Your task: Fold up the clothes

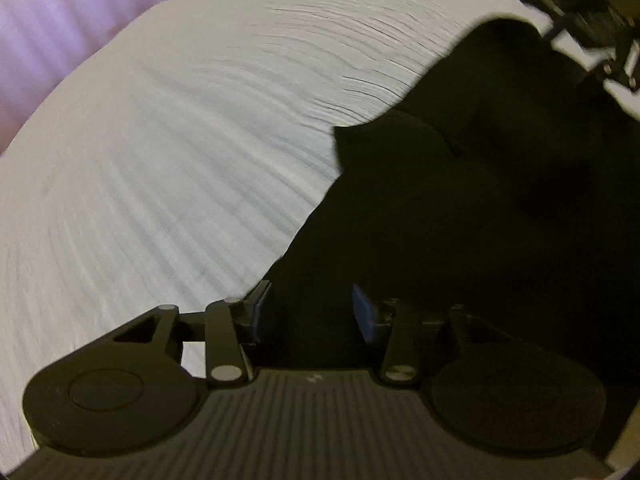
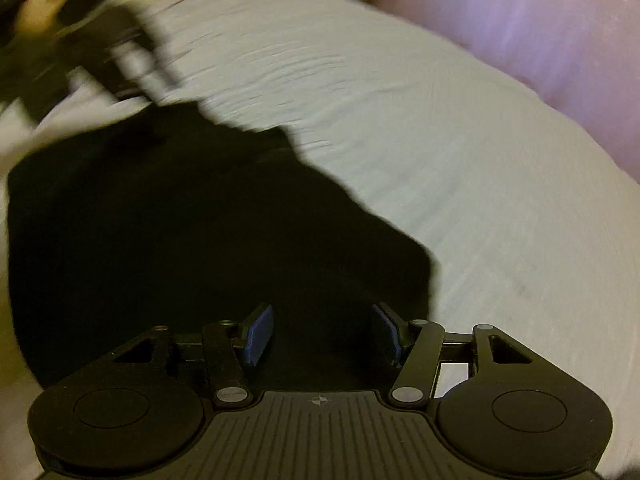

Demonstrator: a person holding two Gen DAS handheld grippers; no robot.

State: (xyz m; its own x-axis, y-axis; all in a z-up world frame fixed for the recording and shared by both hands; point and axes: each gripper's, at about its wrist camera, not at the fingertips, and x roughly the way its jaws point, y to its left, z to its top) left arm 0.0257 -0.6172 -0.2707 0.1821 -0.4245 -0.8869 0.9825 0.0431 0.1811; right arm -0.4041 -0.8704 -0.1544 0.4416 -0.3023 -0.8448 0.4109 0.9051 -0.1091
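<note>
A black garment (image 1: 460, 200) lies crumpled on a white wood-grain surface (image 1: 180, 140). My left gripper (image 1: 314, 312) hangs over the garment's left edge, its blue pads (image 1: 365, 314) apart with only dark cloth showing below the gap. In the right wrist view the same garment (image 2: 180, 220) fills the lower left. My right gripper (image 2: 323, 334) stands open above it, its blue pads (image 2: 260, 334) wide apart and nothing pinched between them. The other gripper shows as a blurred dark shape at the top right of the left wrist view (image 1: 592, 20) and at the top left of the right wrist view (image 2: 80, 40).
The white surface (image 2: 460, 160) stretches bare to the left of the garment in the left wrist view and to the right of it in the right wrist view. A pinkish-purple backdrop (image 1: 52, 28) (image 2: 560, 40) lies beyond its far edge. Both views are motion-blurred.
</note>
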